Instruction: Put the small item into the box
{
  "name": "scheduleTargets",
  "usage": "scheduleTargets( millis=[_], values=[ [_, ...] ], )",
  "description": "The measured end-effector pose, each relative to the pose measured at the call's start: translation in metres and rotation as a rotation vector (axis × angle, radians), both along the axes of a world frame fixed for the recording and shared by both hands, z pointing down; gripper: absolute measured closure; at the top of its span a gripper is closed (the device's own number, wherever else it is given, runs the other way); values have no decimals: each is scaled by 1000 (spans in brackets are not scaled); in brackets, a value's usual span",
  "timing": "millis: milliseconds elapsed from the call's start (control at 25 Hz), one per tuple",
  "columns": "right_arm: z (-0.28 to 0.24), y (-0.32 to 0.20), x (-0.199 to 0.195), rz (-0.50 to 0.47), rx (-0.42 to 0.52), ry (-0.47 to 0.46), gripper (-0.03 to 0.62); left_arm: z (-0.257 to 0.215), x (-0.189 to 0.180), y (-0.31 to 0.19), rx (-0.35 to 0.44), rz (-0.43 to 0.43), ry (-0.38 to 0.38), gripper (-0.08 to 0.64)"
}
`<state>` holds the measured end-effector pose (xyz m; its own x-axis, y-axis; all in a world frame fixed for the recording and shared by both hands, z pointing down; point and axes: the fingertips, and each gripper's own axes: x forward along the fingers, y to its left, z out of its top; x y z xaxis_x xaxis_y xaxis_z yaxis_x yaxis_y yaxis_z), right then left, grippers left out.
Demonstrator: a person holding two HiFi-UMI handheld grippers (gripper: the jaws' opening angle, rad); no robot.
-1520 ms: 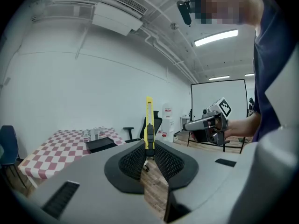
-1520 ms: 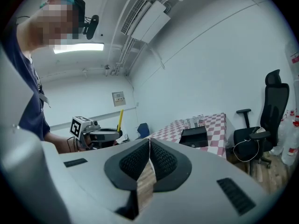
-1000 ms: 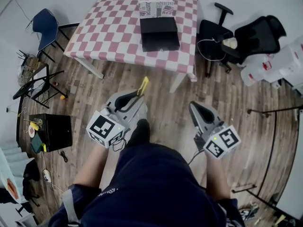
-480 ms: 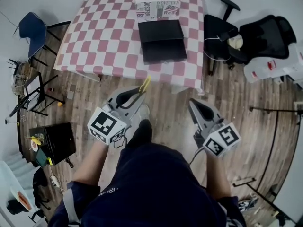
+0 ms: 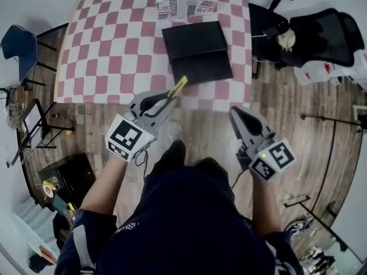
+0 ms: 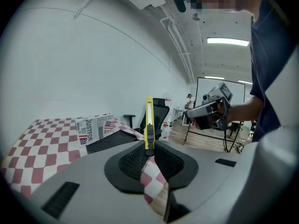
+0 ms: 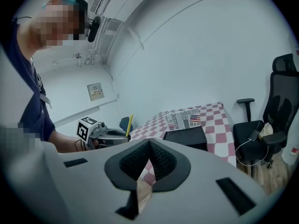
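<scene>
An office-like room: black office chair point(image 5: 321, 36), checkered table point(image 5: 114, 50), wood floor point(image 5: 212, 133).

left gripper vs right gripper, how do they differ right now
The left gripper is shut on a yellow utility knife; the right gripper is shut on nothing. In the head view the left gripper's knife reaches the checkered table edge, while the right gripper shows against wood floor. Both point toward the table.

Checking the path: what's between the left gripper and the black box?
Only the yellow utility knife the left gripper grips, seen against checked tablecloth in head view.
</scene>
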<state>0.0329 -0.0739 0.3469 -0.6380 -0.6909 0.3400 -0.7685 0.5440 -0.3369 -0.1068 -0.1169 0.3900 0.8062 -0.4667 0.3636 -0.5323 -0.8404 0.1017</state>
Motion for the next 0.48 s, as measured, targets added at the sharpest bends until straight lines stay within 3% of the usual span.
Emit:
scheduleTargets(
  millis=[200, 480],
  values=[
    [16, -19, 7, 30, -39, 6, 586, 32, 13, -34, -27, 55, -74, 479],
    [46, -38, 30, 31, -100, -7, 586, 84, 47, -70, -53, 130, -238, 479]
  ],
)
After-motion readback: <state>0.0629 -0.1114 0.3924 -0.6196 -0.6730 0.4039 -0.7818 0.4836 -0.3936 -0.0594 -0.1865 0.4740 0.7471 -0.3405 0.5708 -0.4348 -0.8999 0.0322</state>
